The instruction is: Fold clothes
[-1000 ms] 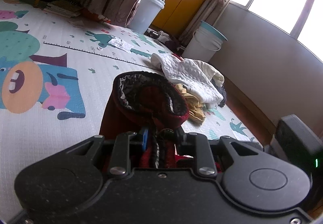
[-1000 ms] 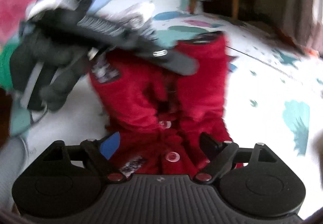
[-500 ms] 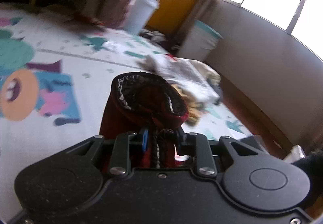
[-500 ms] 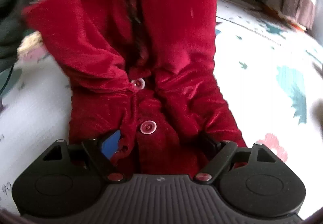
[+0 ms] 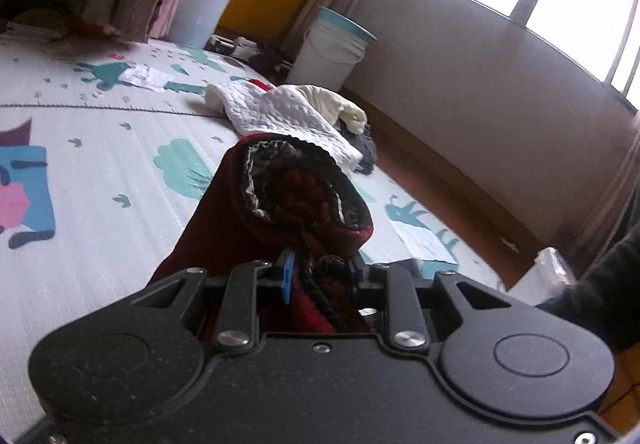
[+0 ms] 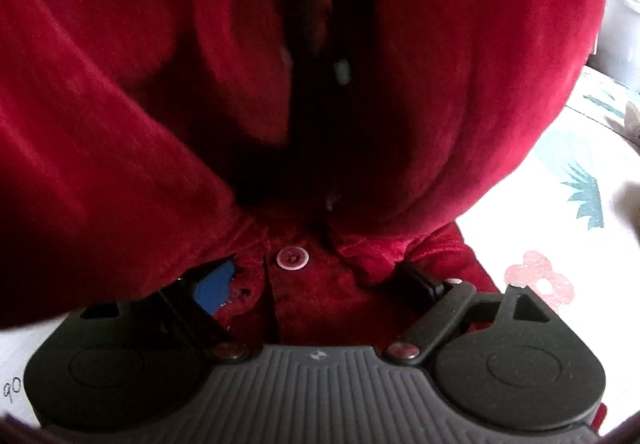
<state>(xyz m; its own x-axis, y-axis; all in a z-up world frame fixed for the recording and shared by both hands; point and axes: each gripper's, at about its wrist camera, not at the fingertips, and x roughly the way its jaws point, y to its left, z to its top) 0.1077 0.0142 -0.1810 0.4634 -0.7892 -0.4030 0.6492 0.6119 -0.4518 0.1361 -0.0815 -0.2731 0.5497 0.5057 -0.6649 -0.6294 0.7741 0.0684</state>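
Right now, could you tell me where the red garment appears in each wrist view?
Left wrist: red garment bunched at centre, clamped in the left gripper.
Right wrist: it fills the upper frame, its button above the right gripper.
Shared landmark: the patterned play mat.

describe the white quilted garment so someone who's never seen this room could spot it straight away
Start at the patterned play mat and follow it toward the teal-rimmed white bucket by the wall. Just short of the bucket a small pile of clothes lies on the mat; the white quilted garment is spread on top. Its stitched diamond texture sets it apart from the smooth cream piece beside it.
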